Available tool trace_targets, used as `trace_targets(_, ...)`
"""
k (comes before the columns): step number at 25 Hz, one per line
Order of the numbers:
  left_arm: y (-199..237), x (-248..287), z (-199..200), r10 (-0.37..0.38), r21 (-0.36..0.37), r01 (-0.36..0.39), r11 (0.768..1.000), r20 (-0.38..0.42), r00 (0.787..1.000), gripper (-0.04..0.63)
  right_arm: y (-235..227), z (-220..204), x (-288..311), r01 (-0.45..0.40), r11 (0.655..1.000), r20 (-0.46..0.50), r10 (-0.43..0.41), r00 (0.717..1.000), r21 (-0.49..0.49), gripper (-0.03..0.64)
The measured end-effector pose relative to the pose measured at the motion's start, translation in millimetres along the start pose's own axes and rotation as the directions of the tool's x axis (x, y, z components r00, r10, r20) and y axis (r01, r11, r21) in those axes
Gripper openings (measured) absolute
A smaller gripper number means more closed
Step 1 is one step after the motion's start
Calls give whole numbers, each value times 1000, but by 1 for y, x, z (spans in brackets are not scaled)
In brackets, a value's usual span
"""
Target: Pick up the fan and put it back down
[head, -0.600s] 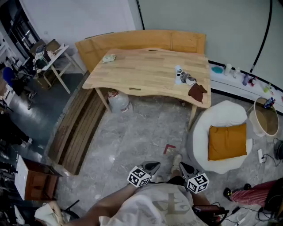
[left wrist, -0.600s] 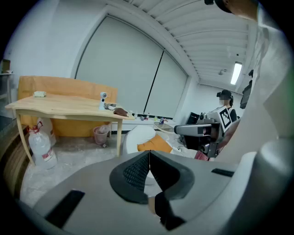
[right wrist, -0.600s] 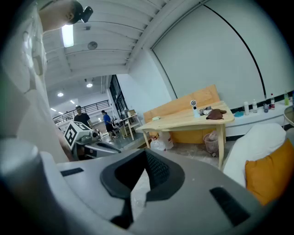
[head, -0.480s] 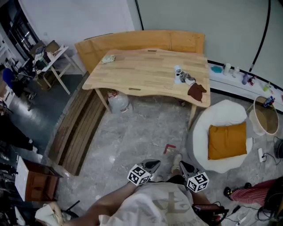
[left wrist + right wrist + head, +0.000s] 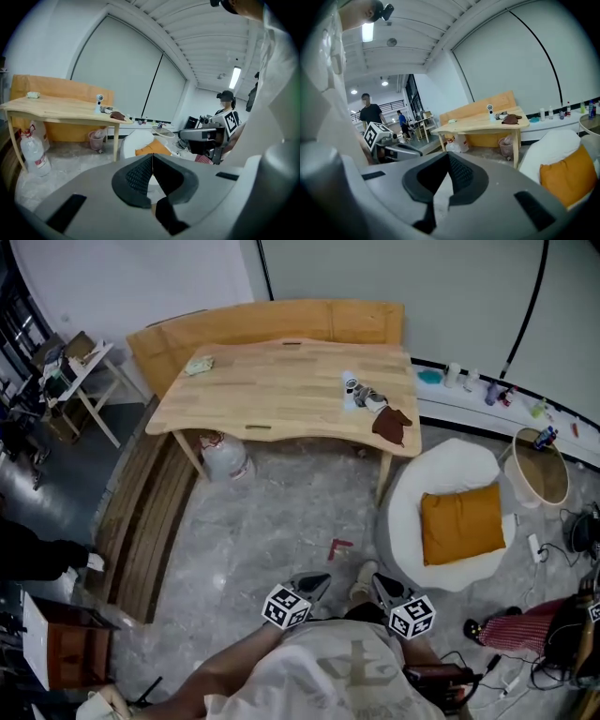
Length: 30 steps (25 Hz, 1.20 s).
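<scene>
The small white fan [image 5: 352, 388] stands on the right part of the wooden table [image 5: 262, 395], far ahead of me; it shows too in the left gripper view as the fan [image 5: 99, 100] and in the right gripper view as the fan [image 5: 490, 110]. Beside it lie a small grey object and a brown thing [image 5: 391, 424]. My left gripper [image 5: 317, 582] and right gripper [image 5: 381, 585] hang close to my body above the floor, well short of the table. Both are shut and hold nothing; the left gripper [image 5: 152, 157] and right gripper [image 5: 449, 157] show their pads touching.
A white beanbag seat [image 5: 441, 474] with an orange cushion [image 5: 461, 524] sits right of the table. A big water bottle [image 5: 223, 457] stands under the table's left side and a wooden bench [image 5: 141, 512] runs along the left. A basket [image 5: 539, 470] stands far right. People stand in the background.
The head view has swung: table, seat and basket have slid left and slightly up in the picture. Both grippers stay shut near my body, shifted a little left.
</scene>
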<state>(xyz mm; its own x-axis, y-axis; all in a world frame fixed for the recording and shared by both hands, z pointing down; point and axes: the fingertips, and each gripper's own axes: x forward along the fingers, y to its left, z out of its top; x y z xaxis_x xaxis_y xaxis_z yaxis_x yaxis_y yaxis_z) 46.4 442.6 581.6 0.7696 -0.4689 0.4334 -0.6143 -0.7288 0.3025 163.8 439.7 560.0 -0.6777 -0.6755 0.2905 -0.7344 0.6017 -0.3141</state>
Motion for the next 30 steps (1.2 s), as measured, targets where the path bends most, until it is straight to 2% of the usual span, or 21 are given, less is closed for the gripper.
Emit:
trace_targets(11, 0, 36, 4, -87, -1, 87, 996, -27, 996, 11, -32, -2, -9, 105, 993, -29, -104, 994, 48, 14)
trace_targets(17, 14, 61, 8, -83, 5, 83, 997, -36, 996, 11, -59, -10, 11, 81, 995, -36, -79, 996, 64, 14)
trace_targets(24, 44, 77, 34, -32, -13, 32, 999, -53, 998, 11, -95, 27, 44, 38, 998, -27, -37, 999, 51, 14)
trace_targets(30, 59, 111, 66, -37, -19, 36, 999, -51, 998, 11, -134, 47, 62, 26, 998, -47, -23, 999, 61, 14)
